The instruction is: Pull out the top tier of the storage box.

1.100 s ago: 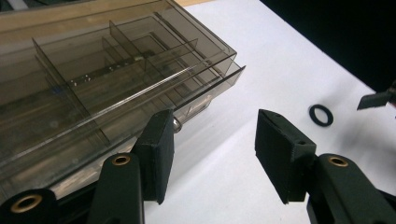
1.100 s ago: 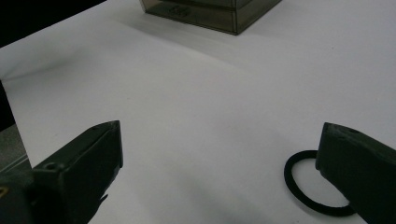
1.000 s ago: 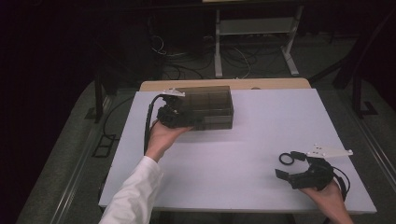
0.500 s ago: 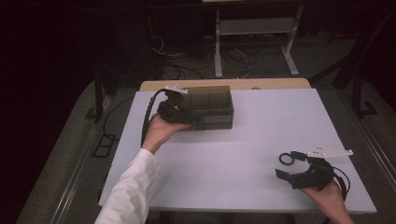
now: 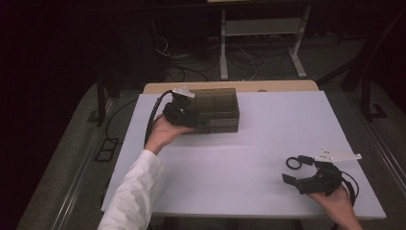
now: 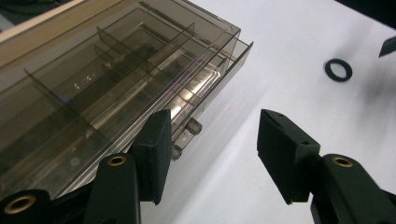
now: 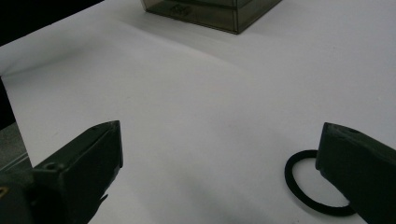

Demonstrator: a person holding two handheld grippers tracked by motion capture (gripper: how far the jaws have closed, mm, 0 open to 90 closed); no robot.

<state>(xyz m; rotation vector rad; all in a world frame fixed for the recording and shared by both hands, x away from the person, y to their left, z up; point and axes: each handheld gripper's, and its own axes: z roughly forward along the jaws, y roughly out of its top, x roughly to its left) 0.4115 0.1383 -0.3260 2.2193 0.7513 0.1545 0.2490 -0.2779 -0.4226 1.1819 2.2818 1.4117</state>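
Box [image 5: 213, 111] sits at the table's [image 5: 249, 191] far edge, lid shut; the left gripper [image 6: 210, 154] hovers at its front latch, jaws parted on nothing, likely to open it. The right gripper [image 7: 219, 172] waits wide open beside the black ring [image 7: 306, 186], unheld, probably to be stored.

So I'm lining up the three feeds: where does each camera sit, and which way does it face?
High view: above the near edge, looking forward and down on the table; both forearms, left gripper, right gripper.
Left gripper view: on that gripper, facing the box; its jaws.
Right gripper view: low, facing across the table; its jaws.
All share the box and the ring.
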